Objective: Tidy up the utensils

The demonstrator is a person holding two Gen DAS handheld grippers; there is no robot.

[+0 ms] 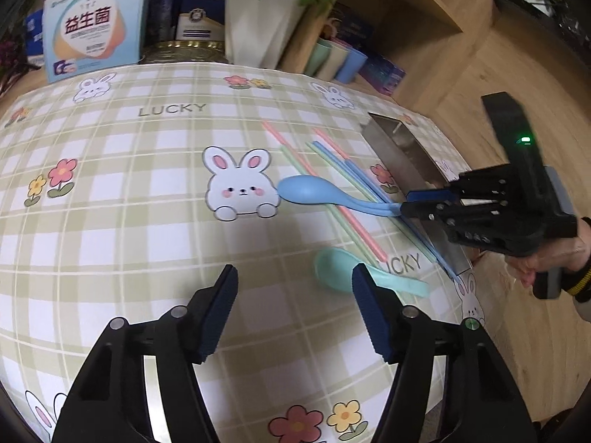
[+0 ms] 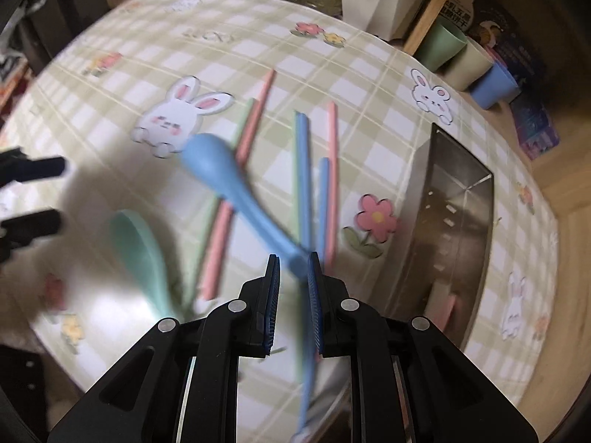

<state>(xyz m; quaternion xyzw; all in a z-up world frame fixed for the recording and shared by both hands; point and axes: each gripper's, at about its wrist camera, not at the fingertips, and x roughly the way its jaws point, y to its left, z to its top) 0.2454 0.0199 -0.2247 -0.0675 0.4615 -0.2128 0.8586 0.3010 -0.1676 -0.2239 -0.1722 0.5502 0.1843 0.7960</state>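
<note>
Spoon-wise: blue spoon [image 2: 236,192] is pinched by its handle tip in the right gripper [image 2: 293,258], bowl pointing straight ahead of the fingers. Steel bin [image 2: 461,221] sits just right of them. Left gripper [image 1: 293,277] hangs wide open, mint spoon [image 1: 340,269] just ahead-right.

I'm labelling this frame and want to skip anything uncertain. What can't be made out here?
- Metal utensil holder: its contents; right wrist view shows only a pink smear at its near end, left wrist view just its rim.
- Blue spoon: whether the right gripper has lifted it off the tablecloth; motion blur.
- Mint spoon: handle partly hidden by a finger of the left gripper.
</note>
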